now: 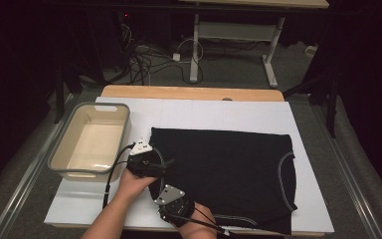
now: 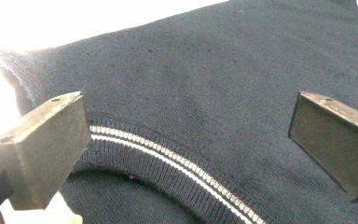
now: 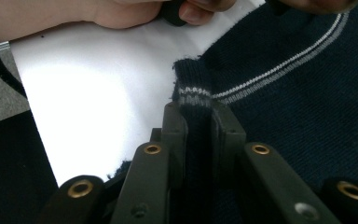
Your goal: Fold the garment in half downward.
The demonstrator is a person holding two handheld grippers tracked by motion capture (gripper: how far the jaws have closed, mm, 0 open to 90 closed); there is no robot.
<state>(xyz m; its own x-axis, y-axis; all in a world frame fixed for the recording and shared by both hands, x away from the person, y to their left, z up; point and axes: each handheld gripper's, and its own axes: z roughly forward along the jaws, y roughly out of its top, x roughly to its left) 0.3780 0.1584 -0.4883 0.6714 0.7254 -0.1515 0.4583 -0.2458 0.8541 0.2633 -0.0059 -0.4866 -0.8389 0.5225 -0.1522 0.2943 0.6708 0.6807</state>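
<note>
One white rectangular table top is seen in the high view, laid over a light wooden table whose far edge shows beyond it. A large dark navy knitted garment with white striped trim is spread flat across the middle and right of the white surface; its left edge lies near the centre, and its near edge reaches the front edge of the table top. A beige rectangular plastic tub with a grey rim is placed at the left of the table top, just beside the garment's far left corner and apart from it.

The left gripper is held at the left edge of the garment, near the tub's near right corner. In the left gripper view its jaws are set wide apart, with nothing between them; the knitted fabric and a curved ribbed band carrying two white stripes are seen beneath them.

The right gripper is held at the near left corner of the garment, just beside the left gripper and closer to the person. In the right gripper view the jaws are closed narrowly on a pinched-up fold of the striped ribbed edge, which stands up between them. The person's left hand is seen beyond on the white surface.
</note>
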